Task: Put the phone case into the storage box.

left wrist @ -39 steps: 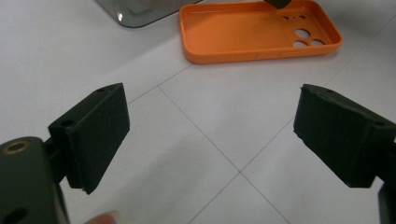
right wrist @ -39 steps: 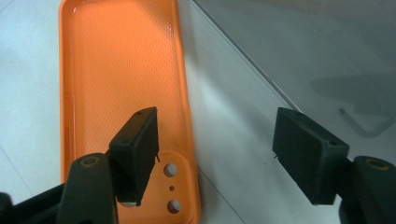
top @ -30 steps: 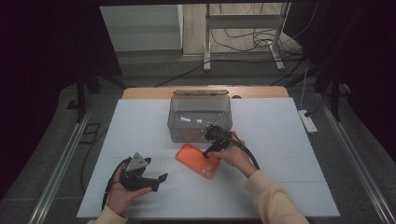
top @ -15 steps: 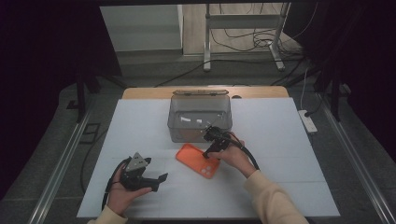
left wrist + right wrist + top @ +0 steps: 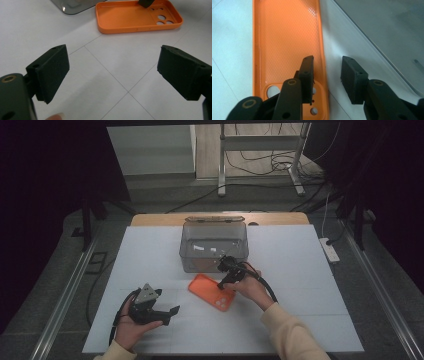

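1. Case [image 5: 212,291], orange, lay open side up on the white worktop [image 5: 300,270], just in front of the grey box [image 5: 214,246].
2. Right claw [image 5: 327,77] straddled the case's long rim: one jaw inside by the camera holes, one outside on the worktop. Its jaws had just been closing, with a gap left between pad and rim.
3. Left claw [image 5: 112,75] sat wide open and empty, near the front edge, well apart from the case.

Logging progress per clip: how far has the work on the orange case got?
Done: nothing moved; the case lies flat beside the bin. In hand: the right tool straddles the case's side wall, jaws just closing, not yet pinching. Left: grip and lift. The left tool waits open.
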Demonstrator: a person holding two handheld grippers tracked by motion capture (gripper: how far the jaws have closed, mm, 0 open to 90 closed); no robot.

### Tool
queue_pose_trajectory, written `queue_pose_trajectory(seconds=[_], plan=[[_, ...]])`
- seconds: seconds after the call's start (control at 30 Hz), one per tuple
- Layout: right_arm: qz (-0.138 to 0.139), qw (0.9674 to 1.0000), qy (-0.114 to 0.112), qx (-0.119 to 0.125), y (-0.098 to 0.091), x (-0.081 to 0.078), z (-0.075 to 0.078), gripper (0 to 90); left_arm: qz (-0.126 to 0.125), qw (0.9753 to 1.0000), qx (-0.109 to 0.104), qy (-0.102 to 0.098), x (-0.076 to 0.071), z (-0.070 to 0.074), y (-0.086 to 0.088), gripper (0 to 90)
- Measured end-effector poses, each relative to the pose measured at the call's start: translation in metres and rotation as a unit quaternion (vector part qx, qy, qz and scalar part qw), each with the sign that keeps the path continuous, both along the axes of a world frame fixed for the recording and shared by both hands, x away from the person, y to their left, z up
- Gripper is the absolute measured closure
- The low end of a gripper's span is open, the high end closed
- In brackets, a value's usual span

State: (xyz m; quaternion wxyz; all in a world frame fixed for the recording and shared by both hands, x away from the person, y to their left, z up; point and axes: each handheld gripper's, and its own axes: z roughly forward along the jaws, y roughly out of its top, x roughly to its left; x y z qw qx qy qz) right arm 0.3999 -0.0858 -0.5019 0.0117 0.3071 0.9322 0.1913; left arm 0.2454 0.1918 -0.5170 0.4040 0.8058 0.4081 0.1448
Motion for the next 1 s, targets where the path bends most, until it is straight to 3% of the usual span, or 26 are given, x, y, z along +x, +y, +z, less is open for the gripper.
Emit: queue_pose_trajectory(seconds=[1.0], plan=[[0.015, 0.9999, -0.001, 0.003, 0.0023, -0.0006, 0.0009, 81.6, 0.0, 1.0, 0.001, 0.002, 0.0006, -0.0005, 0.0005, 11.0]])
